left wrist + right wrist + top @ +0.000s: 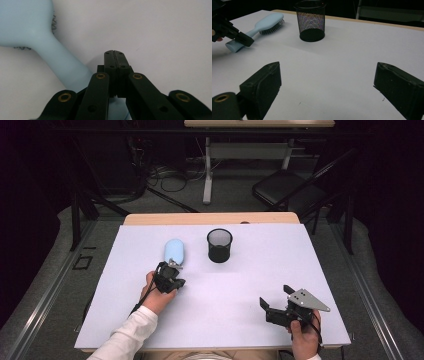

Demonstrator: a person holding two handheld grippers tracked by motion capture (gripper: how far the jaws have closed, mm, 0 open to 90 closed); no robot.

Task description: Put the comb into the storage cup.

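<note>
A light blue hairbrush point(174, 252) lies bristles down on the white table point(260, 265), left of a black mesh cup point(219, 245). My left gripper point(178, 282) sits at the brush's handle end, shut with its jaws pressed flat together and nothing between them. In the left gripper view the left gripper point(115, 53) sits over the handle of the hairbrush point(62, 62), which runs under it on the left; whether they touch I cannot tell. My right gripper point(276, 296) stands open near the table's front right. In the right gripper view the right gripper point(329, 85) faces the mesh cup point(310, 21), the hairbrush point(268, 22) and the left gripper point(245, 40).
A person's hands and a white left sleeve point(127, 335) come in from the front edge. Beyond the table's wooden far edge point(210, 218) stand a black folding chair point(287, 187), a desk leg point(207, 175) and loose cables point(170, 177) on the floor.
</note>
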